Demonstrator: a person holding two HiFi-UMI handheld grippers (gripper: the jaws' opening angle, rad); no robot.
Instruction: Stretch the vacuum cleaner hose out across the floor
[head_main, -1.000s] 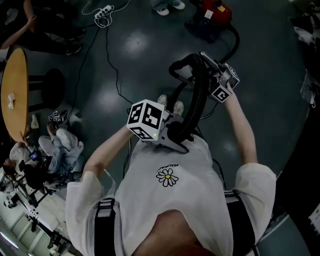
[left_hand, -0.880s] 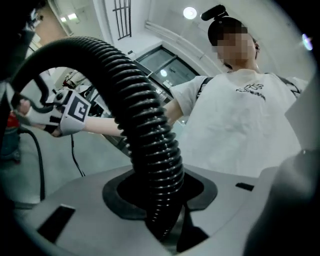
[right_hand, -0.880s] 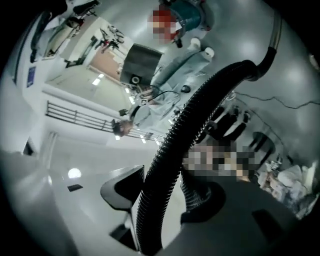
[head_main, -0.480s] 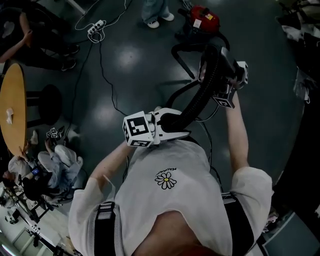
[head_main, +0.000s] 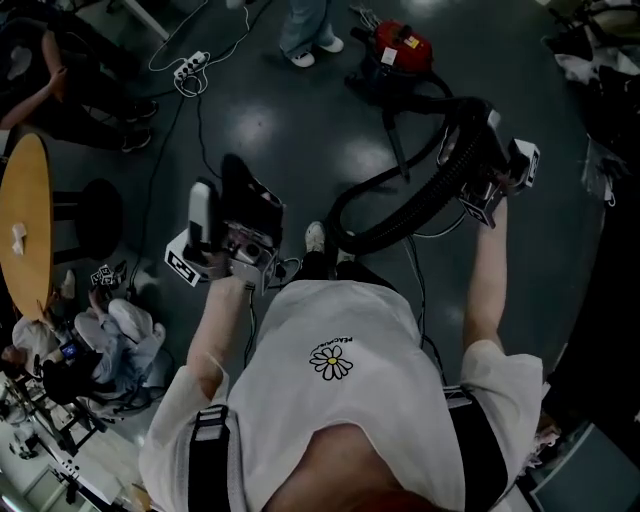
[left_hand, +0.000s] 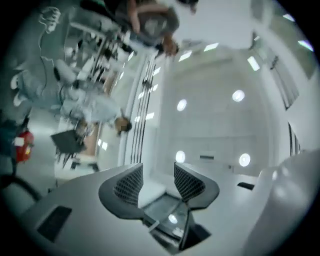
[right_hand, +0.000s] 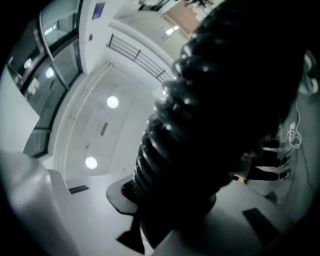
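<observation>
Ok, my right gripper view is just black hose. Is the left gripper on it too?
Observer: No. The left gripper is empty, its jaws have just been opening, and it is apart from the hose.
Operator: Where does the hose run?
Observer: The right gripper has just been closing its jaws on it. One stretch leads to the red vacuum cleaner, the other loops down by the person's shoe.

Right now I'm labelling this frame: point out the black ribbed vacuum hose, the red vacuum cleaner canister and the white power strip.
black ribbed vacuum hose (head_main: 430, 200), head view, middle of its curve
red vacuum cleaner canister (head_main: 402, 45), head view, its top
white power strip (head_main: 190, 68), head view, its middle
</observation>
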